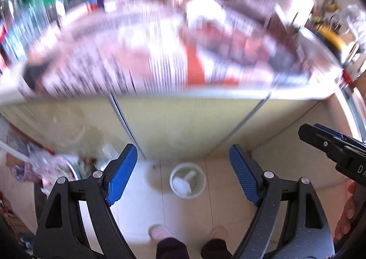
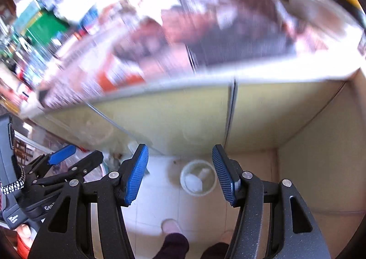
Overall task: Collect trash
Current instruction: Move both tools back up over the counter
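**A:** Trash first: where is it?

**B:** The clearest piece is white crumpled stuff inside the small round bin on the floor, standing just in front of the pale yellow-green cabinet front. In the right wrist view the same bin shows between the two blue pads, far below them.

**A:** Start with the big things, then.

**B:** The largest is the tabletop, spread with printed paper in red, white and grey. It is badly smeared by blur; I cannot tell single items on it. Below it the cabinet front runs across both views, with a thin metal strip down it. Then the light tiled floor.

**A:** Other containers?

**B:** At the left of the left wrist view a heap of clear plastic bags sits by a round rim. What they hold I cannot make out. Along the far left edge stand green and blue boxes, also blurred.

**A:** And the person?

**B:** Two feet in pale slippers and dark trouser legs, cut off by the bottom edge.

**A:** The fingers?

**B:** The left gripper is spread wide with nothing between its fingers. The right gripper stands parted more narrowly, also grasping nothing; the bin only appears in the gap. Each gripper shows partly at the edge of the other's view, with a bit of the holding hand.
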Available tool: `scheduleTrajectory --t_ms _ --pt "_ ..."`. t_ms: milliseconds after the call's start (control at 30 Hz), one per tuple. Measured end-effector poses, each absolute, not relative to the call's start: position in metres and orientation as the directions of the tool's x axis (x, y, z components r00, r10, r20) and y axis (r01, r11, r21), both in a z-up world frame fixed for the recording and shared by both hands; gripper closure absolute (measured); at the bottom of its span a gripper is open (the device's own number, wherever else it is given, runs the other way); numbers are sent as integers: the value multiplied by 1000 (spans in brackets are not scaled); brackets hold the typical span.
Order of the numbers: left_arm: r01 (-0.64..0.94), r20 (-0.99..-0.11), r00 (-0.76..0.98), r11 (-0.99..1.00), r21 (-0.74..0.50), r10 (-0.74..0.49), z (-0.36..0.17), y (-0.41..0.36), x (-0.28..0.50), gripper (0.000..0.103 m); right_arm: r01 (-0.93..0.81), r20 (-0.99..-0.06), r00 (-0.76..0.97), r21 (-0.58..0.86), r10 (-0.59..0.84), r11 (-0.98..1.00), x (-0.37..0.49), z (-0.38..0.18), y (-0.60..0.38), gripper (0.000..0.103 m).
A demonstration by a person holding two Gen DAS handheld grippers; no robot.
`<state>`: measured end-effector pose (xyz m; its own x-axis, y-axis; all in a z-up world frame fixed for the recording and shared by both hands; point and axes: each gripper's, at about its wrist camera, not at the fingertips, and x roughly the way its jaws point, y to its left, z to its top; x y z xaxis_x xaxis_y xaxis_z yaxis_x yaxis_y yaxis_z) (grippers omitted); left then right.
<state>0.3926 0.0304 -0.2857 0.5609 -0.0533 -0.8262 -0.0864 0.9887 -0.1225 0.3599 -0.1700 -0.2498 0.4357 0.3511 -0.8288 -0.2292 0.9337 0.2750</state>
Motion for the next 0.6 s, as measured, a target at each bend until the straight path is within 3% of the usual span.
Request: scheduleTrajectory --t_ms 300,600 --pt "-9 -662 746 993 -115 -70 -131 59 370 21 -216 -698 633 256 335 942 331 -125 -154 49" --pt "19 -559 829 999 -27 -31 -71 65 363 13 -176 -591 756 231 282 957 321 -61 -152 39"
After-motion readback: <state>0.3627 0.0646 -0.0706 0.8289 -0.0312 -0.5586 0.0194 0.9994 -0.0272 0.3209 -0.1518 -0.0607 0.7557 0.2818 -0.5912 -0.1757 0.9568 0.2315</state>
